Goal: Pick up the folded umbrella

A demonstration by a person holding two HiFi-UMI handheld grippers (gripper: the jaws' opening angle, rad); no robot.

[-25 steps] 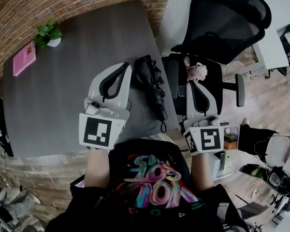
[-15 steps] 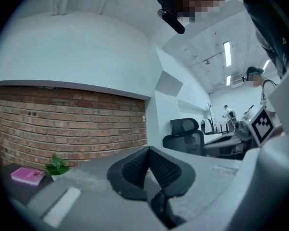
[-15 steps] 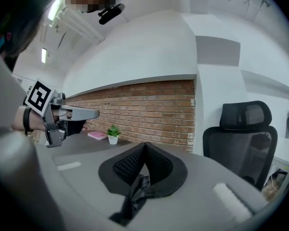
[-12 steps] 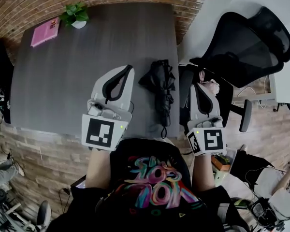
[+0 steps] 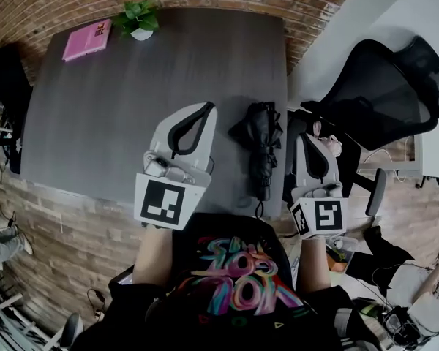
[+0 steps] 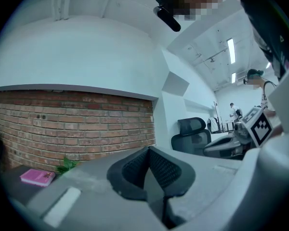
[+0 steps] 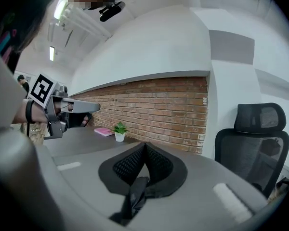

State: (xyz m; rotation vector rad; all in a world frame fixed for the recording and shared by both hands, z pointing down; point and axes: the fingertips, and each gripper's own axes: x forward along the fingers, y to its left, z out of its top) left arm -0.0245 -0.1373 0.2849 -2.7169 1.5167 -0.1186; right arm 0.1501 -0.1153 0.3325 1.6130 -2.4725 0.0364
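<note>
Umbrella: the folded umbrella (image 5: 262,146) lies on the grey table (image 5: 132,108) close to its right edge, lengthwise toward the person, with neither gripper touching it.
Feel: it looks light. The black canopy (image 5: 259,126) is bunched loosely at the far end, so I'd expect it to be soft, giving and sliding under the pads.
Grip spot: the narrower handle end (image 5: 263,185) nearer the person looks stiffer. My guess is that a pinch across that part would hold better than one on the fabric, and the small wrist loop (image 5: 260,209) beyond it is too floppy to trust.
Left gripper: the left gripper (image 5: 206,107) has its mesh pads pressed together tip to tip with nothing between them. It sits over the table just left of the umbrella.
Right gripper: the right gripper (image 5: 307,137) is likewise fully closed and empty. It is on the umbrella's other side, past the table edge by the office chair (image 5: 380,93).
Before a grab: whichever gripper goes in would have to open its jaws first.
</note>
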